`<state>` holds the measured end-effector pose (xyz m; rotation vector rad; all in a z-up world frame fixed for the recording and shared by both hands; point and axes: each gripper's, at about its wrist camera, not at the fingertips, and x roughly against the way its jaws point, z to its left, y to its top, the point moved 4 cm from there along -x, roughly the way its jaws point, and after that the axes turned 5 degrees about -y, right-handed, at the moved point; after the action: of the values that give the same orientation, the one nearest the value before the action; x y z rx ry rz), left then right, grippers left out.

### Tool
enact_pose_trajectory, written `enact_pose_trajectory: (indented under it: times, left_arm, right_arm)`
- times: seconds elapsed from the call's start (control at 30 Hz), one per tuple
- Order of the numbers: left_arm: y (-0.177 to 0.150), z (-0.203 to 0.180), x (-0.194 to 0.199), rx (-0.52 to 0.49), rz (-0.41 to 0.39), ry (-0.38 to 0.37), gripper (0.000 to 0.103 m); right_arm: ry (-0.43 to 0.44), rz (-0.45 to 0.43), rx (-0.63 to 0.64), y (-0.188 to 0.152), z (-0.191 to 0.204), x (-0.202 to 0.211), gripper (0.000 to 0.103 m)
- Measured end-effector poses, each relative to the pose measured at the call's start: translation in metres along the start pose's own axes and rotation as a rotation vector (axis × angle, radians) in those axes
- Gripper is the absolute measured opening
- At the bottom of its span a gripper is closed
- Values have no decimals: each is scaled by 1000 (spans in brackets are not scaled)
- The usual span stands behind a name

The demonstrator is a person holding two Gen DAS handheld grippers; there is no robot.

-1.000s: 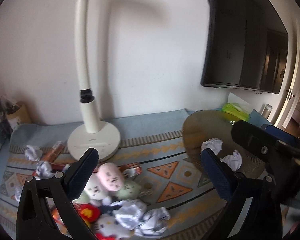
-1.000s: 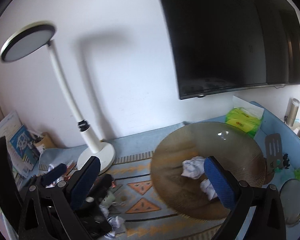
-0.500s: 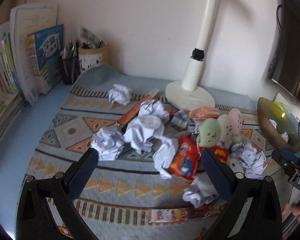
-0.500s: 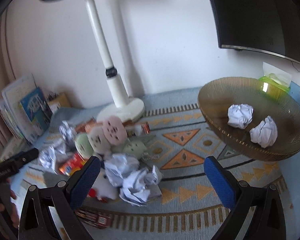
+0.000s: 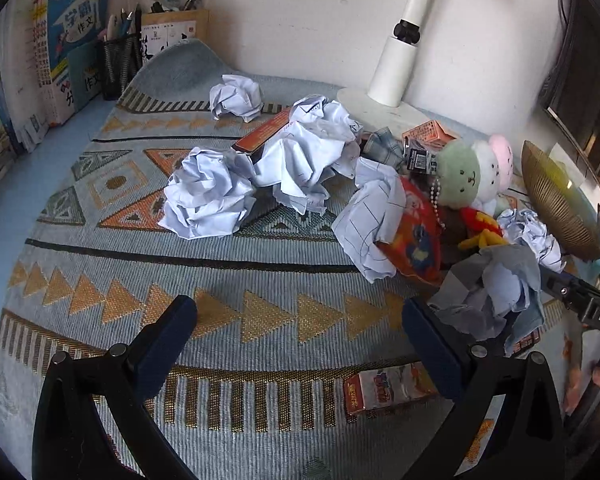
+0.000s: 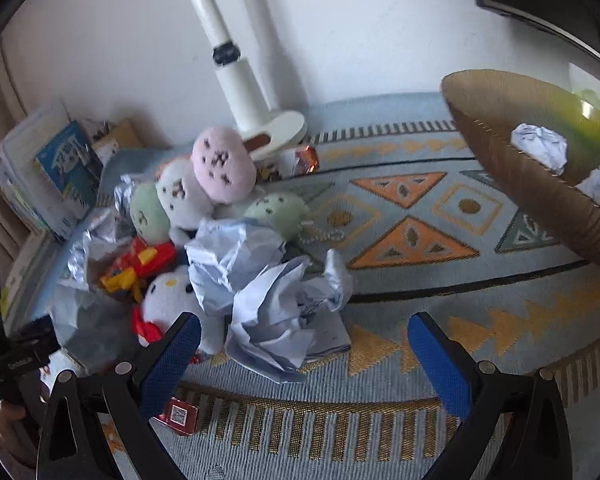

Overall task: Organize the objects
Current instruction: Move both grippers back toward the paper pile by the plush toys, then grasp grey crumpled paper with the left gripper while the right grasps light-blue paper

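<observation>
Several crumpled paper balls lie on the patterned rug: one (image 5: 206,200) ahead of my left gripper (image 5: 300,340), a larger wad (image 5: 308,152) behind it, another (image 5: 496,296) by the right finger. My left gripper is open and holds nothing. In the right wrist view a big paper wad (image 6: 268,280) sits just beyond my open, empty right gripper (image 6: 306,360). Plush toys (image 6: 220,164) are piled behind the wad. The amber bowl (image 6: 500,168) at the right holds two paper balls (image 6: 540,148).
The white lamp base (image 5: 380,108) stands at the wall behind the pile. Books (image 5: 60,48) and a pen holder (image 5: 118,60) line the left edge. A red snack packet (image 5: 416,240) and a small box (image 5: 384,392) lie on the rug. A hand (image 6: 4,412) shows at the left edge.
Both grippers have swung down and left from the bowl toward the pile of paper and toys, and are now closer to it. Both stayed open.
</observation>
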<state>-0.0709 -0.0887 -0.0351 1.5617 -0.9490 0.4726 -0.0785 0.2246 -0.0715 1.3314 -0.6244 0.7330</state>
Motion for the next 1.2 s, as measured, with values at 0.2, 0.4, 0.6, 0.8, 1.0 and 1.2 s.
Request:
enact_pose_trajectory:
  times: [0.2, 0.4, 0.6, 0.8, 1.0, 1.2]
  left_arm:
    - [-2, -4, -4, -33, 23, 50, 102]
    - [-5, -10, -11, -86, 57, 127, 103]
    - [-6, -9, -10, -86, 58, 126, 103]
    - [-21, -13, 15, -36, 6, 53, 102]
    - [-14, -73, 51, -159, -124, -94, 102]
    - [0, -111, 17, -231, -74, -69, 102]
  right_arm:
    - [-8, 6, 10, 0, 1, -3, 103]
    - [2, 2, 2, 0, 1, -2, 103]
    - [-9, 4, 9, 0, 1, -2, 103]
    - [1, 17, 54, -2, 3, -1, 103]
    - [191, -13, -17, -4, -14, 9, 103]
    - [283, -30, -69, -2, -22, 12, 103]
